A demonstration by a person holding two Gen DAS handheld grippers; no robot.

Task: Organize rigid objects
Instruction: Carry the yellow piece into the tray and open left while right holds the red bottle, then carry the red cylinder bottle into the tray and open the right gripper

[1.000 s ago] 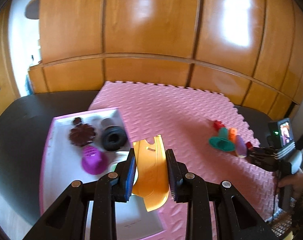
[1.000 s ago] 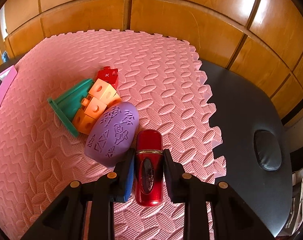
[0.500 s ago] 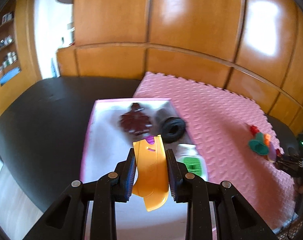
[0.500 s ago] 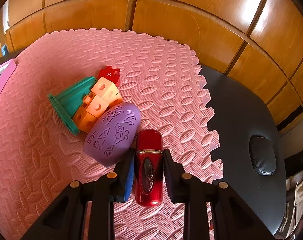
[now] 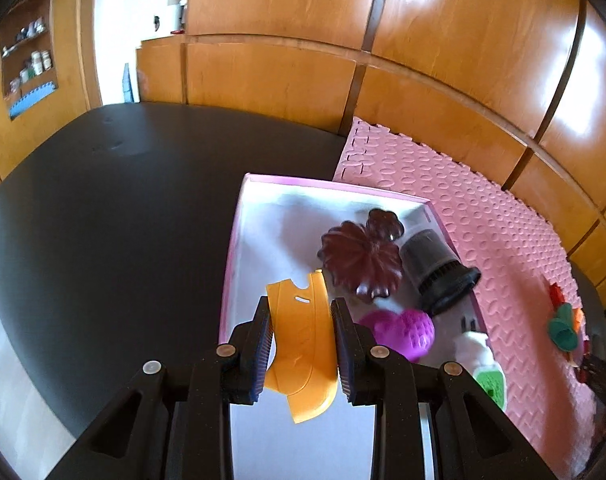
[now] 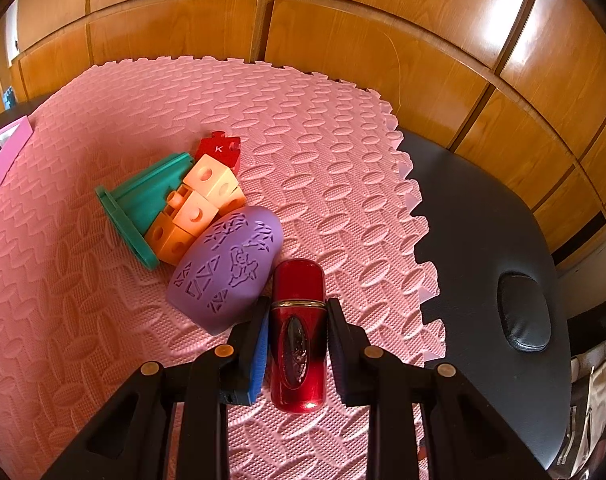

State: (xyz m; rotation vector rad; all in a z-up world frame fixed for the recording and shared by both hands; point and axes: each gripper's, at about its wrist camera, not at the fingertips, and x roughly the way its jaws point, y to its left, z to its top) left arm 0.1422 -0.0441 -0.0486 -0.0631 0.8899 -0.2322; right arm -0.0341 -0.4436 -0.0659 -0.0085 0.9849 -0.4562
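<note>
My left gripper (image 5: 301,312) is shut on a curved orange plastic piece (image 5: 301,344), held above the near left part of a pink-rimmed white tray (image 5: 259,216). In the tray lie a dark brown flower-shaped mould (image 5: 361,258), a black cylinder (image 5: 437,266), a magenta ball (image 5: 403,330) and a white bottle with a green label (image 5: 483,364). My right gripper (image 6: 297,312) is shut on a red cylindrical bottle (image 6: 299,344) resting on the pink foam mat (image 6: 323,140). Beside it lie a purple embossed egg (image 6: 227,264), orange cubes (image 6: 195,212), a red cube (image 6: 219,152) and a green cone (image 6: 143,204).
The tray and mat sit on a black table (image 5: 103,208) backed by wooden wall panels (image 5: 423,20). In the right wrist view the table (image 6: 483,240) has a padded oval recess (image 6: 523,312) right of the mat. The tray's pink corner (image 6: 3,152) shows at far left.
The left gripper has swung left and down with the orange piece, from over the tray's near right edge to over its left part. The right gripper and red bottle have stayed put.
</note>
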